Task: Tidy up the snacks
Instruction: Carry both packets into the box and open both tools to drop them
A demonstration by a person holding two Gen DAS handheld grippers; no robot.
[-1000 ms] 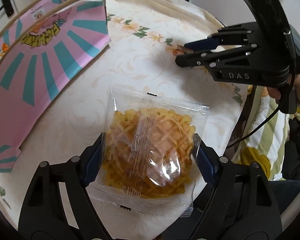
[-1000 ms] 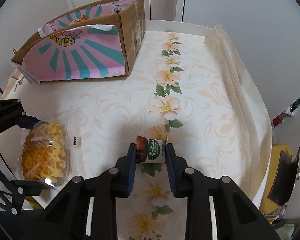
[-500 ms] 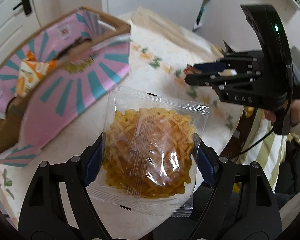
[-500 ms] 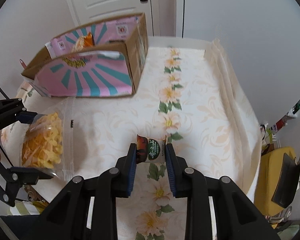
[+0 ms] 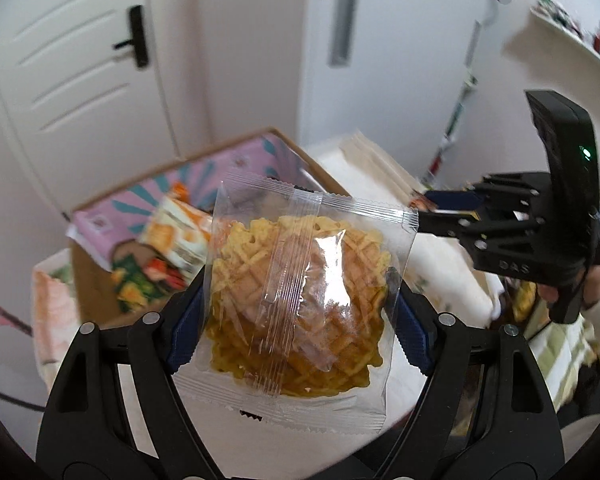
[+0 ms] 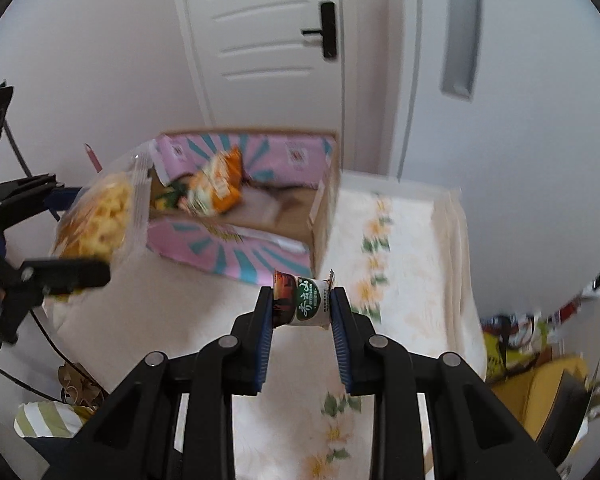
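My left gripper (image 5: 296,300) is shut on a clear packet of yellow lattice crackers (image 5: 300,292) and holds it in the air near the open pink and teal cardboard box (image 5: 100,216). The packet also shows in the right wrist view (image 6: 100,216), at the box's left end. My right gripper (image 6: 302,304) is shut on a small white, green and brown snack packet (image 6: 300,300), above the tablecloth in front of the box (image 6: 292,156). The box holds an orange snack bag (image 6: 220,180) and a green one (image 5: 140,280).
The floral tablecloth (image 6: 388,280) covers the table right of the box. A white door (image 6: 268,40) and wall stand behind the box. The right gripper body (image 5: 540,232) is at the right in the left wrist view. A yellow chair (image 6: 540,384) stands off the table's right edge.
Both grippers have risen and tilted up with their packets. The box's inside has come into view, and the cracker packet has moved close to the box's left end.
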